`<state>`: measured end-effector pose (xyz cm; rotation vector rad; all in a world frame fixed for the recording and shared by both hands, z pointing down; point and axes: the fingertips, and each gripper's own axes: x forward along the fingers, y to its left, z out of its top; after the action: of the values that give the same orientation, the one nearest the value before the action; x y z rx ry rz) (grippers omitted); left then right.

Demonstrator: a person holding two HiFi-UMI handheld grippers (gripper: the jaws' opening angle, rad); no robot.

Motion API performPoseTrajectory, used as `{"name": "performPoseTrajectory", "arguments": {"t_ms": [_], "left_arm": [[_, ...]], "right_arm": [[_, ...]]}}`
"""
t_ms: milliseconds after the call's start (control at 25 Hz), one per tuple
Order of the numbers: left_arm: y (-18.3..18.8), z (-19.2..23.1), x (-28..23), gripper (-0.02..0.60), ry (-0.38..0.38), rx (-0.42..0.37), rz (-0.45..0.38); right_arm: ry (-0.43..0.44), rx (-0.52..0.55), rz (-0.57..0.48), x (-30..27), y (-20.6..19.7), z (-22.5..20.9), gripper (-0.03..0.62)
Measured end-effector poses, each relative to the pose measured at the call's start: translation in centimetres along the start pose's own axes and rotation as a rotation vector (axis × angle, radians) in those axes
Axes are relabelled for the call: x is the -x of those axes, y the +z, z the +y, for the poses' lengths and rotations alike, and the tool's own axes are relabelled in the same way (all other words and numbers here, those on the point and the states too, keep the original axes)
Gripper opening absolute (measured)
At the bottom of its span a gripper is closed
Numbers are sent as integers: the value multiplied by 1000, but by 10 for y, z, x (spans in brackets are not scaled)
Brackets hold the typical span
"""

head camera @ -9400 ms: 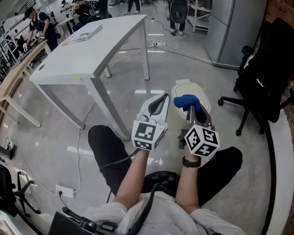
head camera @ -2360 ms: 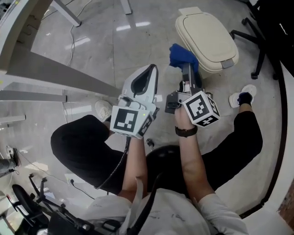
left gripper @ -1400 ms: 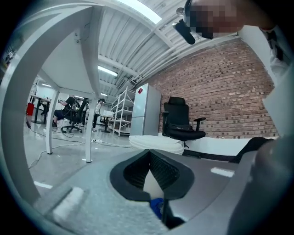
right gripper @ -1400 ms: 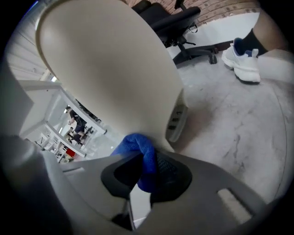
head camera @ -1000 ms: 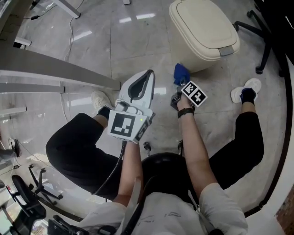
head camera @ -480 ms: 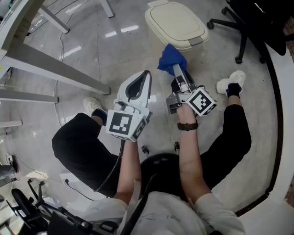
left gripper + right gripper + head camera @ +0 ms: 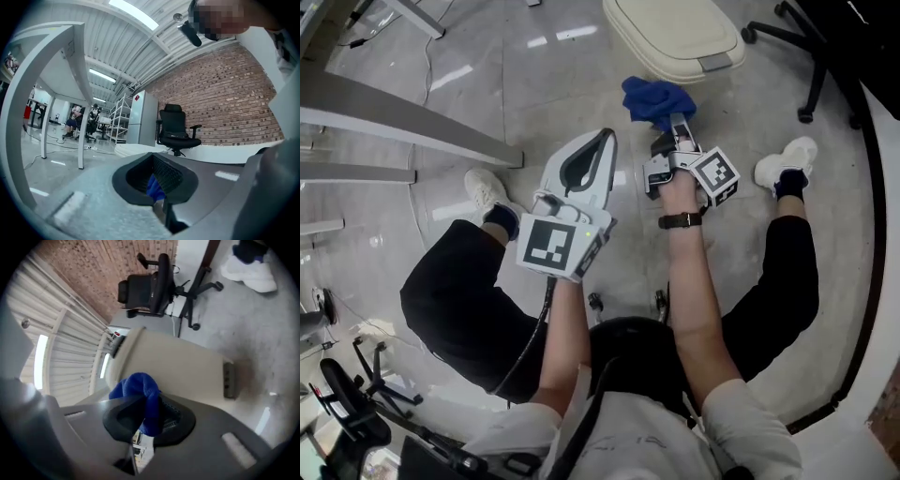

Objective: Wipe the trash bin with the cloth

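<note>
The trash bin (image 7: 670,33) stood on the pale, glossy floor (image 7: 506,75) in front of the seated person. It was cream-coloured, with a rounded lid and a grey pedal tab (image 7: 717,63) at its front edge. The lid was down, so whatever lay inside was out of sight.

Just beside that front edge hung the cloth (image 7: 654,98), a deep blue, fluffy thing bunched into a loose wad. From where I stood I could not tell whether it actually touched the bin. The right gripper (image 7: 678,127) had its jaws clamped on the cloth's lower fold, and the rest of it puffed out above the jaws toward the bin's side.

The left gripper (image 7: 602,141), white-bodied, was held off to the left, well apart from the bin and pointing at bare floor. Its jaws were pressed together at the tips with nothing pinched; a sliver of blue showed through the hollow between them.

Further out, the person's white shoe (image 7: 783,159) rested right of the bin. A black office chair (image 7: 839,47) stood beyond it, and a white table leg (image 7: 403,122) slanted across the floor on the left.
</note>
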<state>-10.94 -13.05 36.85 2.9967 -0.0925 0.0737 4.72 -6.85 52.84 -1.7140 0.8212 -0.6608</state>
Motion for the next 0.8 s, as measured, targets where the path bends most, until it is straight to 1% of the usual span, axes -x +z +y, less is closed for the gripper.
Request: {"name": "performPoseTrajectory", "arguments": {"t_ms": [120, 240, 320, 400, 440, 520, 600, 720, 760, 800], "left_arm": [[-7, 1, -15, 0, 4, -10, 13], [-15, 2, -32, 0, -19, -35, 18], [-20, 7, -45, 0, -25, -45, 35], [-22, 14, -58, 0, -18, -47, 44], [-24, 19, -63, 0, -4, -47, 45], [-25, 30, -67, 0, 48, -51, 47], [-22, 39, -69, 0, 103, -62, 38], [-15, 45, -69, 0, 172, -72, 10], [-15, 45, -67, 0, 199, -64, 4], [-14, 44, -64, 0, 228, -51, -3]], "right_arm": [[-179, -68, 29, -1, -21, -82, 43], [-354, -135, 56, -1, -37, -160, 43], [-447, -165, 78, -3, -44, -200, 43], [-510, -141, 113, -8, -47, -226, 43], [-521, -109, 138, -11, -47, -234, 43], [-509, -45, 194, -14, -51, -236, 43], [-484, -38, 224, -12, -54, -229, 43], [-425, -61, 242, 0, -54, -200, 44], [-397, -37, 265, 5, -54, -185, 44], [-365, 11, 302, 10, -55, -166, 44]]}}
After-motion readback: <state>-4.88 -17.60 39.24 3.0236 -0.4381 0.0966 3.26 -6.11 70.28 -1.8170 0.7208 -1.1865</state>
